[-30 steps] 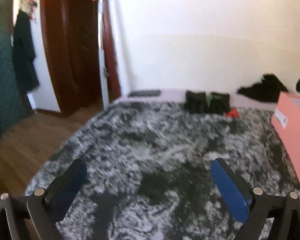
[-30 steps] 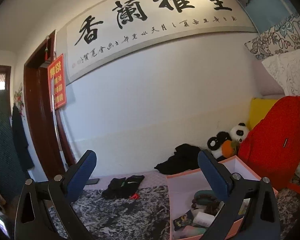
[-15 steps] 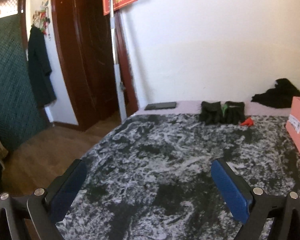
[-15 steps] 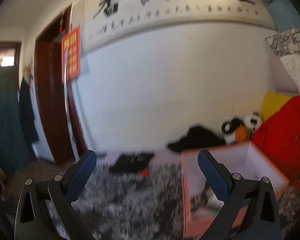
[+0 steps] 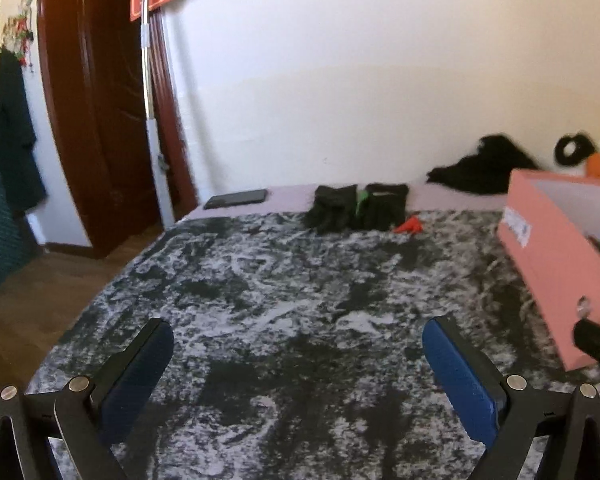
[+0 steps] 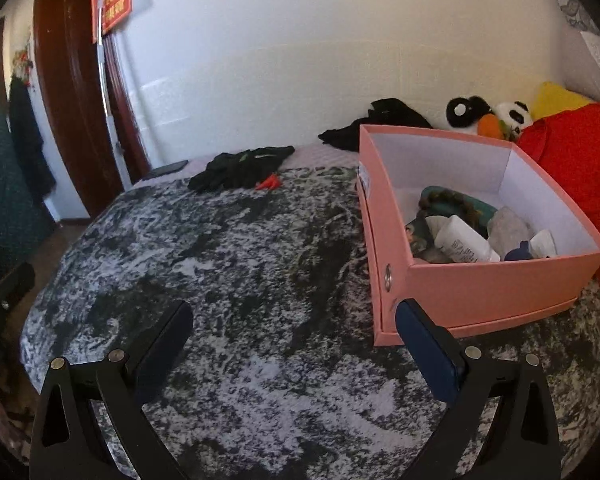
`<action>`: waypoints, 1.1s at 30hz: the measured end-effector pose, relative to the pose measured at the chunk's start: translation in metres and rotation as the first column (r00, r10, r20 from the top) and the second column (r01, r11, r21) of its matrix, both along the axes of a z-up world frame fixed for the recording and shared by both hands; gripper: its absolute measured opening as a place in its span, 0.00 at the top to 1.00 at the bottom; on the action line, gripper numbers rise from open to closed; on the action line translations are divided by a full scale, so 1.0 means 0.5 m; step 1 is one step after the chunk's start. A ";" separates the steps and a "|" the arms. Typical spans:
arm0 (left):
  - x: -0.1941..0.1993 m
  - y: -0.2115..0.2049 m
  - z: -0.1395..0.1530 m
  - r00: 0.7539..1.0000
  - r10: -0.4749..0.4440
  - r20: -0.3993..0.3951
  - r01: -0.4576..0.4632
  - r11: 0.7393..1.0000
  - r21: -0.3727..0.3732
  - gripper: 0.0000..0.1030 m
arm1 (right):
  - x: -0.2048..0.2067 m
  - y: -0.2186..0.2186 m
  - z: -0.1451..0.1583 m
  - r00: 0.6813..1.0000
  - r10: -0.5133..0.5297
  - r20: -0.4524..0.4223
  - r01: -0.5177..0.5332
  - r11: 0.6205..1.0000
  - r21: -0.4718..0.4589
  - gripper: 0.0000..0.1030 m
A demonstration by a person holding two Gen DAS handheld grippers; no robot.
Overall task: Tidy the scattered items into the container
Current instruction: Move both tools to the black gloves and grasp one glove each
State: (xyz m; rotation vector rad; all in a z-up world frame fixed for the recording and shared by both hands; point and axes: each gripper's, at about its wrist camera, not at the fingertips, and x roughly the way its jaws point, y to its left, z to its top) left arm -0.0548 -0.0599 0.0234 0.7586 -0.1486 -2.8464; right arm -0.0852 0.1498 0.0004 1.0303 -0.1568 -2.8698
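- Both grippers, left gripper (image 5: 298,364) and right gripper (image 6: 292,344), hang spread and empty over the bed (image 6: 240,260)
- Pink box (image 6: 488,284) just beside the right gripper already holds bottles, likely why both carry nothing
- Black gloves (image 6: 242,168) and a red scrap (image 6: 269,182) lie far off, near the wall

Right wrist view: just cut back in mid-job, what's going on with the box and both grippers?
Nothing is being held. The right gripper and the left gripper are both open and empty above the grey mottled blanket. The pink box sits on the blanket with a white tube, a bead bracelet and other small items inside. Black gloves and a small red item lie outside it at the blanket's far edge.
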 end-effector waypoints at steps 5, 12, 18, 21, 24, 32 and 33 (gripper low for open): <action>-0.010 0.036 -0.011 1.000 0.010 -0.002 -0.010 0.999 -0.036 0.00 | -0.005 0.005 -0.004 1.000 -0.002 0.021 0.002 1.000 -0.005 0.00; -0.015 0.060 -0.014 0.999 -0.033 -0.007 0.033 0.999 -0.003 0.00 | -0.005 0.011 0.000 1.000 -0.004 0.019 0.004 1.000 -0.007 0.00; -0.017 0.067 -0.014 0.999 -0.048 -0.006 0.048 0.999 0.010 0.00 | -0.006 0.016 -0.002 1.000 -0.010 0.027 0.010 1.000 -0.004 0.00; -0.019 0.066 -0.016 0.999 -0.049 0.002 0.049 0.999 0.017 0.00 | -0.006 0.019 -0.001 1.000 -0.013 0.027 0.013 1.000 -0.005 0.00; -0.020 0.063 -0.017 0.999 -0.052 0.007 0.051 0.998 0.019 0.00 | -0.007 0.016 -0.002 1.000 -0.011 0.029 0.011 1.000 -0.002 0.00; -0.105 0.023 0.002 0.999 -0.042 0.025 0.041 0.999 0.018 0.00 | -0.158 -0.029 0.031 0.999 0.002 0.038 0.000 0.999 -0.038 0.00; -0.131 0.016 0.005 0.999 -0.042 0.025 0.042 0.999 0.005 0.00 | -0.190 -0.037 0.038 0.999 0.004 0.039 -0.003 0.999 -0.047 0.00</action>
